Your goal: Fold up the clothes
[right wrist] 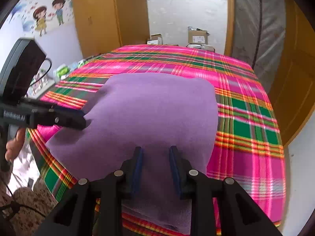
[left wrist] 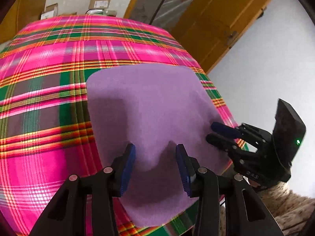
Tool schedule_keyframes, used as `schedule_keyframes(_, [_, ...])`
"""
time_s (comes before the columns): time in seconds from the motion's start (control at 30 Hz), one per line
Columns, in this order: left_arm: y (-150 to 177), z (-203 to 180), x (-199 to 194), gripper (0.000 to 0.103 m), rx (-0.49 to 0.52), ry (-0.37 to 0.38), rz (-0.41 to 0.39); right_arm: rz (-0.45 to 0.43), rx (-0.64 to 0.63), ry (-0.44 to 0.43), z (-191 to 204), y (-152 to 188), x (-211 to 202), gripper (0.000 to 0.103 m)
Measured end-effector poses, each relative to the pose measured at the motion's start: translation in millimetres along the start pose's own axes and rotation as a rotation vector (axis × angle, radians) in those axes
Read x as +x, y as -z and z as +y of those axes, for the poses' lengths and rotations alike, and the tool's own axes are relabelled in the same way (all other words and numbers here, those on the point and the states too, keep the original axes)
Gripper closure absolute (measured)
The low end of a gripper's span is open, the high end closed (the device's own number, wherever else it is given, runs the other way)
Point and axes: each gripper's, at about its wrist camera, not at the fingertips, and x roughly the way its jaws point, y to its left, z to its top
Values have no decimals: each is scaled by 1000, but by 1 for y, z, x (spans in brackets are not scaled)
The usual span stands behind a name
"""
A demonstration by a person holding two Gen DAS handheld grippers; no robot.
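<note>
A purple fleece cloth (left wrist: 149, 102) lies on a pink and green plaid bedcover (left wrist: 49, 90), with its near part raised and casting a shadow. My left gripper (left wrist: 155, 151) is shut on a thick bunch of the cloth that humps up between its blue pads (left wrist: 129, 163). From the right wrist view the left gripper (right wrist: 84, 119) pinches the cloth's (right wrist: 157, 108) left edge. My right gripper (right wrist: 156, 151) is shut on the cloth near its right side. Seen from the left wrist view, the right gripper (left wrist: 211, 132) bites the cloth's right edge. A lower layer (right wrist: 157, 214) lies flat under the right gripper.
The bedcover (right wrist: 246, 137) reaches the bed's edges on both sides. Cardboard boxes (right wrist: 197, 36) stand beyond the far edge. A wooden door (left wrist: 226, 19) is at the right, a wardrobe (right wrist: 102, 15) at the left. A hand (right wrist: 14, 143) holds the left gripper's grip.
</note>
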Motion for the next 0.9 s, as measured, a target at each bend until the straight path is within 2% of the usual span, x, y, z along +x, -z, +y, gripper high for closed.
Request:
schedule_keyframes(0.17, [11,6,2,54,-7,-3,-15,-27,8,6,0,6,-1,74])
schedule_keyframes(0.27, [16,9,-1,54,-24,1,-21,-38,0,33,3,6,-6,74])
schedule_keyframes(0.4, [20,1,-8,53,8,-34,-15,-64,-28,29,9,13,-17,74])
schedule_keyframes(0.5, [23,4,-8,53,-2,-32,-17,-63,-37,38,8,21,-17,74])
schedule_keyframes(0.6, [26,6,-7,53,-2,-28,-22,-65,-3,24,3,24,-14,73])
schedule_keyframes(0.67, [26,9,-4,48,-5,-27,-23,-63,11,14,-1,23,-14,73])
schedule_keyframes(0.77, [26,12,-6,46,-15,-16,-23,-55,5,-10,-4,23,-18,73])
schedule_keyframes(0.87, [26,14,-11,46,-24,4,-27,-61,32,-73,-15,20,-25,72])
schedule_keyframes(0.9, [26,16,-13,46,-35,18,-31,-64,51,-97,-20,19,-28,69])
